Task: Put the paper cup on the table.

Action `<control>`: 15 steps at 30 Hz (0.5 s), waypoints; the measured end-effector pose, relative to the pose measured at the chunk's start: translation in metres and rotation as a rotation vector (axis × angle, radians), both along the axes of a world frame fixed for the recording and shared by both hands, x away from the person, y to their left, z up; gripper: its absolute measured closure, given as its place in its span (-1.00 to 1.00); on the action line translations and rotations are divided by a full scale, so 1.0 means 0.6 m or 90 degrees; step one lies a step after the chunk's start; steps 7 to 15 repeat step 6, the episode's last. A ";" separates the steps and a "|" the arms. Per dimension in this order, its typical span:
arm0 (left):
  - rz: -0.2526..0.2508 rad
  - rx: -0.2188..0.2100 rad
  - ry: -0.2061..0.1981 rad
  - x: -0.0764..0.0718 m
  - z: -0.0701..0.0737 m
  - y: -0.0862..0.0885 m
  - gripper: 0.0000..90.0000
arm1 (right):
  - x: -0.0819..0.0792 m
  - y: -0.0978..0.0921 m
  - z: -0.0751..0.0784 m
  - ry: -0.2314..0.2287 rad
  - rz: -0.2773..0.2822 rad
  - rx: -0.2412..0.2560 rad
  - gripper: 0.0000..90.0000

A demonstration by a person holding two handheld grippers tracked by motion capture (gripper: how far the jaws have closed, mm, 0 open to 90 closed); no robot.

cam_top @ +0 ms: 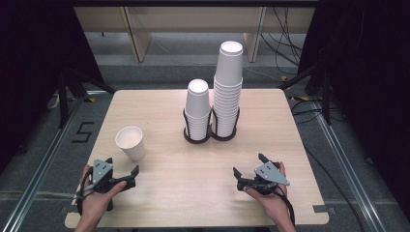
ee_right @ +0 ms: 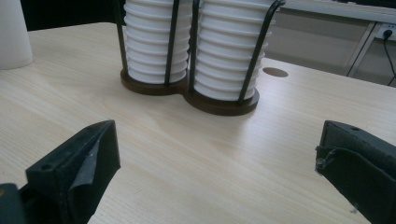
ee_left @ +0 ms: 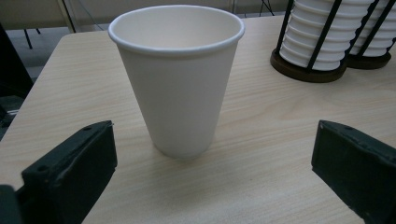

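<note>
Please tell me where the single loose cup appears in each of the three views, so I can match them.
High view: cup upright at table's left, ahead of the left tool.
Left gripper view: cup at centre, upright, beyond the open jaws.
Right gripper view: cup's side at the top left edge.
Shared landmark: the cup rack.

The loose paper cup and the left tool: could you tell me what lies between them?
Nothing; bare table separates the cup from the open left tool, shown in the left gripper view.
</note>
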State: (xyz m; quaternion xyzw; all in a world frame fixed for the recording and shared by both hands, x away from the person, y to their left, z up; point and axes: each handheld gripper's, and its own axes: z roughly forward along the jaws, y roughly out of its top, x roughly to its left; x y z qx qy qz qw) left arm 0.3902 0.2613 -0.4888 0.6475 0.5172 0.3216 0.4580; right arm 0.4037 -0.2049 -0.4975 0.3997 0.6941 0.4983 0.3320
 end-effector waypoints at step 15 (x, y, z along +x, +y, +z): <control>0.002 0.001 0.011 0.003 -0.015 0.000 -1.00 | 0.003 -0.008 -0.007 0.000 -0.008 0.010 -0.98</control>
